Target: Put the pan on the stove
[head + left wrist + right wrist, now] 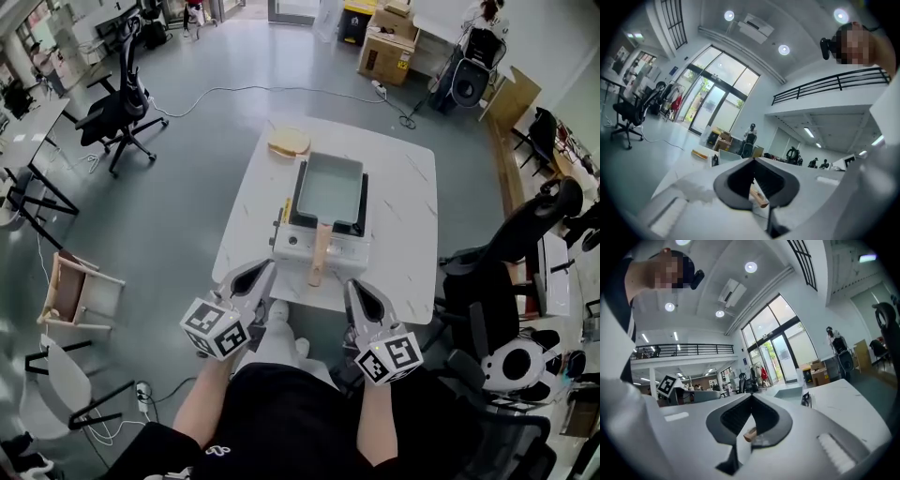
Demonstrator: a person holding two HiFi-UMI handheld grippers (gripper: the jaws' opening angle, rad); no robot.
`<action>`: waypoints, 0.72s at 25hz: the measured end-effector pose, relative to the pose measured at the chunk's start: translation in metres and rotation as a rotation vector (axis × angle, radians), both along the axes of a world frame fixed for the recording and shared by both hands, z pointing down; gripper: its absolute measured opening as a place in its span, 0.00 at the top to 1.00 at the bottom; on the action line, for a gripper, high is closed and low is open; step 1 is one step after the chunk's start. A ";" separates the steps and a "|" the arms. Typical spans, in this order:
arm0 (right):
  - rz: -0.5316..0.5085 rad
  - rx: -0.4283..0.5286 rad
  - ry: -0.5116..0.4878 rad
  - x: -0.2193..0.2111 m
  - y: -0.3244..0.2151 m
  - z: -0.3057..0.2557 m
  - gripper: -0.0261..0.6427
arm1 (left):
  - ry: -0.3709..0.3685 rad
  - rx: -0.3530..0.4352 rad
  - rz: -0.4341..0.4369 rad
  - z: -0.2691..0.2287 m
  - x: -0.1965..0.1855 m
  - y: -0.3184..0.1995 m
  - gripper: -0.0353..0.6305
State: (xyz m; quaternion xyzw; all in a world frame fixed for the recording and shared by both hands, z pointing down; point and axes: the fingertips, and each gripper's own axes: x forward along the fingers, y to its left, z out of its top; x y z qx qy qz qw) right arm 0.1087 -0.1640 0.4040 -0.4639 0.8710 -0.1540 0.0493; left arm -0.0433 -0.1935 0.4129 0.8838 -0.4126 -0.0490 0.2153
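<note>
Since the pan [330,187] already sits squarely on the stove [298,246], its wooden handle [320,255] jutting toward the person between the left gripper [263,270] and the right gripper [350,286], both with jaws pressed together on nothing, the likeliest slip is a sideways swing knocking that handle and twisting the pan off the burner. Only the head view shows the pan seated there; each gripper view looks level across the table [403,187] and catches little more than the handle's tip beyond its closed jaws
</note>
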 end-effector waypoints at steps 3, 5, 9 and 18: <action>0.075 0.046 0.047 0.010 -0.002 -0.010 0.98 | -0.050 0.049 -0.075 -0.008 -0.005 -0.001 0.95; 0.120 0.066 0.057 0.017 -0.002 -0.015 0.98 | -0.077 0.076 -0.106 -0.012 -0.005 -0.002 0.95; 0.197 0.082 0.049 0.031 -0.005 -0.022 0.98 | -0.101 0.107 -0.115 -0.016 0.002 -0.005 0.95; 0.277 0.097 0.117 0.040 -0.019 -0.028 0.98 | -0.120 0.125 -0.126 -0.025 0.010 -0.020 0.95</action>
